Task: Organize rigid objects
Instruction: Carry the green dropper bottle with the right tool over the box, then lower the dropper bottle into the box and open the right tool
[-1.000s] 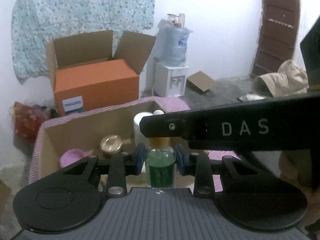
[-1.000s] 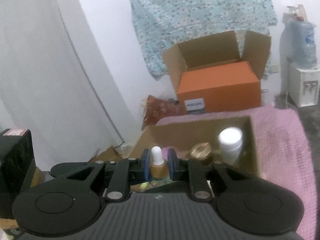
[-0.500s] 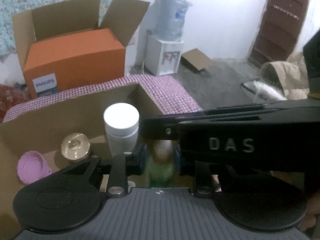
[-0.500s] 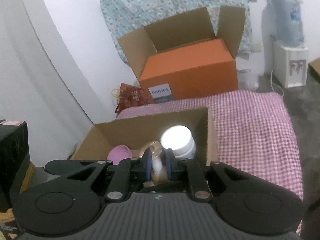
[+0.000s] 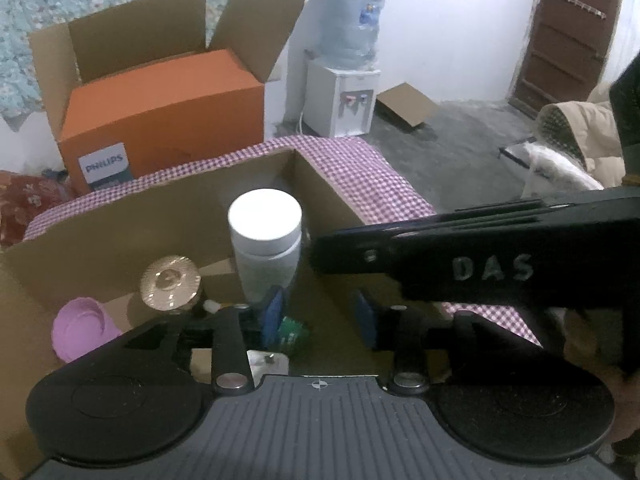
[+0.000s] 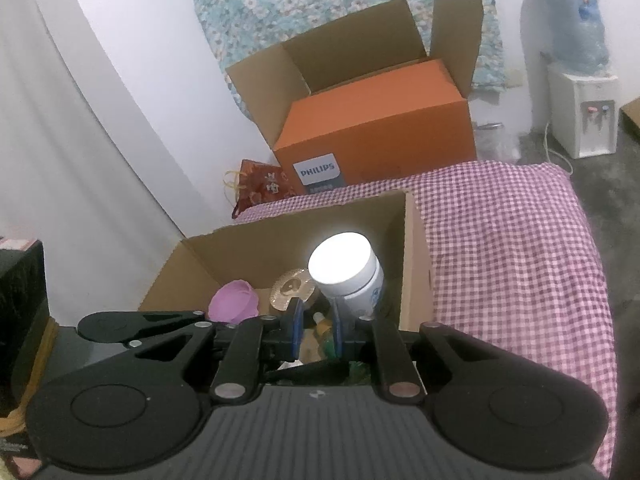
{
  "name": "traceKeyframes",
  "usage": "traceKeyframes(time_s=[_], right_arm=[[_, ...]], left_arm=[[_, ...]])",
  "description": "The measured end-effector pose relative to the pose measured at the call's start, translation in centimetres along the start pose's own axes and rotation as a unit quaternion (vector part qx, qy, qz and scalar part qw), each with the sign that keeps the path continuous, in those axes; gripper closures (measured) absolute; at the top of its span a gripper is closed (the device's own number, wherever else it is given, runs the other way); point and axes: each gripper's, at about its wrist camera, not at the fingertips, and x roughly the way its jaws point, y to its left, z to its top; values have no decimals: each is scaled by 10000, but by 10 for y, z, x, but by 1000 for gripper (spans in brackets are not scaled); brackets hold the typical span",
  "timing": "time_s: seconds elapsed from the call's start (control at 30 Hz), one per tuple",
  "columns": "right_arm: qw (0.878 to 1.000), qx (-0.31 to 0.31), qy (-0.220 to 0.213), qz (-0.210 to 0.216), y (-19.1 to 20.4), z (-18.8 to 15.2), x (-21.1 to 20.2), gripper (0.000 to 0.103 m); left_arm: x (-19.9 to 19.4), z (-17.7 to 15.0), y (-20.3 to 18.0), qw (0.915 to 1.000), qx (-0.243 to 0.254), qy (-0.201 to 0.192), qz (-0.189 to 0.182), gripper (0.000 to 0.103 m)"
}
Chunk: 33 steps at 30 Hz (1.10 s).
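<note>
An open cardboard box [image 5: 120,232] holds a white-lidded jar [image 5: 264,240], a gold lid [image 5: 170,282] and a purple cup [image 5: 80,328]. My left gripper [image 5: 320,317] hangs over the box with its jaws opening. The green bottle [image 5: 292,334] lies below, beside the left pad, and no pad presses on it. My right gripper [image 6: 316,325] hovers over the same box [image 6: 248,256], jaws narrowly apart. The small amber dropper bottle [image 6: 321,323] shows between them, lower down by the gold lid [image 6: 290,290], with a gap on its left. My right gripper's black finger [image 5: 380,248] crosses the left wrist view.
The box sits on a pink checked cloth [image 6: 512,248]. Behind it stands an open orange Philips carton [image 5: 160,120], with a water dispenser [image 5: 344,96] to its right. A beige jacket [image 5: 580,136] and a brown door [image 5: 572,32] are at the far right, a red bag [image 6: 264,184] by the wall.
Both grippers came down over the cardboard box. The left jaws opened and the green bottle dropped out of them. The amber bottle no longer fills the right jaws.
</note>
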Motion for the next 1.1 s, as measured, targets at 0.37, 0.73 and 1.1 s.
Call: traceKeyframes(time_s=[0.37,0.73,1.1], right_arm=[[9998,148,-110,85,21,-13,-39,84],[9997,179,-135,110,52,-34,-60,81],[9993,121,-339,-54,79,-58,-85,54]], left_arm=[[-47,-15,20,9983,-391,-169,392,48],[-90,-40,22,9955,-543,-300,713,33],[-125,-63,25,9930,-613,-434,913,21]])
